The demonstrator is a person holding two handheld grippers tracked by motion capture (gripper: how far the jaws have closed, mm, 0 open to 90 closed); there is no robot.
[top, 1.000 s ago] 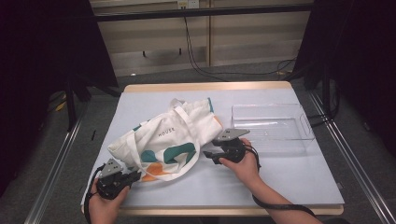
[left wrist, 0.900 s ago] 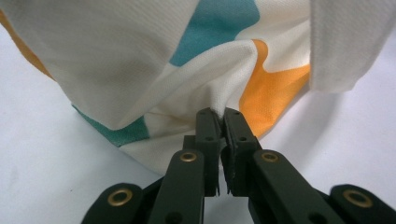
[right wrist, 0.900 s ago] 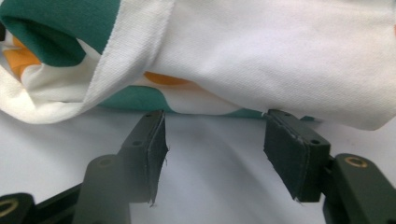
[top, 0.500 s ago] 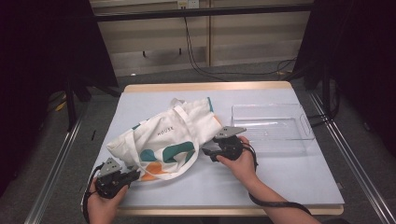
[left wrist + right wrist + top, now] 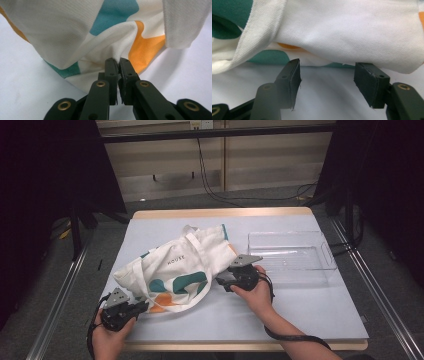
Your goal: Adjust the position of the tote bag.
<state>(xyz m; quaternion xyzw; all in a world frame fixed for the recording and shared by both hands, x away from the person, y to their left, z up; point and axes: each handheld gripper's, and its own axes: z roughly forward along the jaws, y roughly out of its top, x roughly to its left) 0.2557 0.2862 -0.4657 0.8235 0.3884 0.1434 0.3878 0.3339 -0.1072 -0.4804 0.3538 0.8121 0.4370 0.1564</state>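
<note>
A white tote bag [image 5: 180,265] with teal and orange shapes lies crumpled on the table's left half. At its near left corner my left gripper [image 5: 145,306] is shut on a fold of the printed cloth. In the left gripper view the jaws of that gripper [image 5: 118,62] pinch the bag [image 5: 75,32] where white meets orange. My right gripper [image 5: 220,281] sits at the bag's right edge, pointing left. Seen from the right gripper view, it [image 5: 327,72] stands open with the bag's hem [image 5: 352,32] just above the pads and a strap [image 5: 257,32] hanging at the left.
A clear plastic tray [image 5: 290,251] rests on the table's right half, just behind my right hand. The pale table top [image 5: 310,315] has bare room in front and at the right. Dark cables run along the floor behind the table.
</note>
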